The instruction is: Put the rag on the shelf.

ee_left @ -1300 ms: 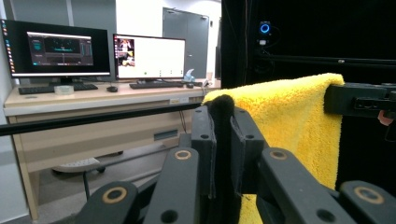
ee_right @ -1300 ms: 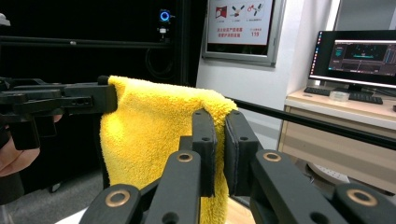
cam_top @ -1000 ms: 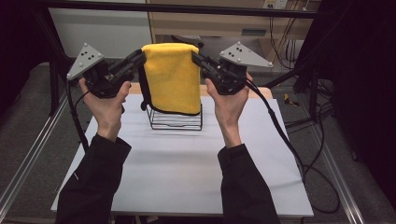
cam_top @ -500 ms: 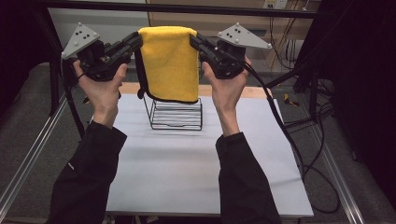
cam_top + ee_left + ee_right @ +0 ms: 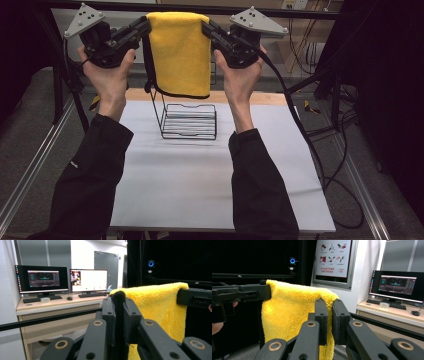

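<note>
Towel (image 5: 181, 52) in bright yellow hangs near the top centre of the high view, stretched between the two grippers and held in the air above the wire rack (image 5: 189, 120). Its cloth is thick and fluffy, folded over along the top edge so that it drops as a smooth, nearly square double panel; a dark trim runs along the lower hem and down the left side. The bottom edge sits just above the rack's upright wires without clearly touching them. The left gripper (image 5: 145, 25), at the upper left of the high view, has its jaws closed tight on the towel's top left corner; in the left gripper view the jaws (image 5: 119, 312) pinch a dark edge of the cloth while the yellow pile (image 5: 155, 307) spreads to the right. The right gripper (image 5: 206, 24), at the upper right, is likewise clamped on the top right corner, and in the right gripper view its narrow jaws (image 5: 329, 320) bite the towel's (image 5: 292, 312) fold. The rack stands on the white table (image 5: 200, 190), below the centre of the frame.
</note>
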A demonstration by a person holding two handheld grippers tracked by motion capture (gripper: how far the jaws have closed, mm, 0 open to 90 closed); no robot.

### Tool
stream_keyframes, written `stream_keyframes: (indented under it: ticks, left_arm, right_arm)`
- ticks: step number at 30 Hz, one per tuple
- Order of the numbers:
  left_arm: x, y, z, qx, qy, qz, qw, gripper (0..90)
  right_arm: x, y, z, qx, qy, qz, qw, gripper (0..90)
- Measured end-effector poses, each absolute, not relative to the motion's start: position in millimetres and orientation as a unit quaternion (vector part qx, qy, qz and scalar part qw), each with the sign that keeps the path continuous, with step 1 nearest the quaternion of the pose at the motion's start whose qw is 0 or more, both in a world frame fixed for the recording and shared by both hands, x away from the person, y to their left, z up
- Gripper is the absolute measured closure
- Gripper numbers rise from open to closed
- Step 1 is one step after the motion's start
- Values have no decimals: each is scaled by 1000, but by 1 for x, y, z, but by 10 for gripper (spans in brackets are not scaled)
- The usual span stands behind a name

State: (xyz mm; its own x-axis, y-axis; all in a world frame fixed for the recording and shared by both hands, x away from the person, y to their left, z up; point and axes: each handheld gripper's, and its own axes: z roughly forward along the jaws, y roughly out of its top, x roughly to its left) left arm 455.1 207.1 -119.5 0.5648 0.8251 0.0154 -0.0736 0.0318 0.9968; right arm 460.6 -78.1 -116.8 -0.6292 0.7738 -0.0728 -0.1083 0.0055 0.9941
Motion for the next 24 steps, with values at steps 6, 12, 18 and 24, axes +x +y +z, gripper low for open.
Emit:
stream_keyframes:
  ticks: [6,12,18,24]
  left_arm:
    - [464,204,-113,604,307,360,642,812]
    - [476,200,-108,603,306,368,638,812]
    - [489,202,-111,601,311,362,641,812]
    - [501,205,-114,596,313,365,643,812]
  right_arm:
    - [471,-79,-113,272,618,655,339,843]
    - [482,-79,-109,278,616,653,343,843]
    - [493,-77,-107,280,617,648,347,843]
    - [505,-73,-107,282,619,646,348,843]
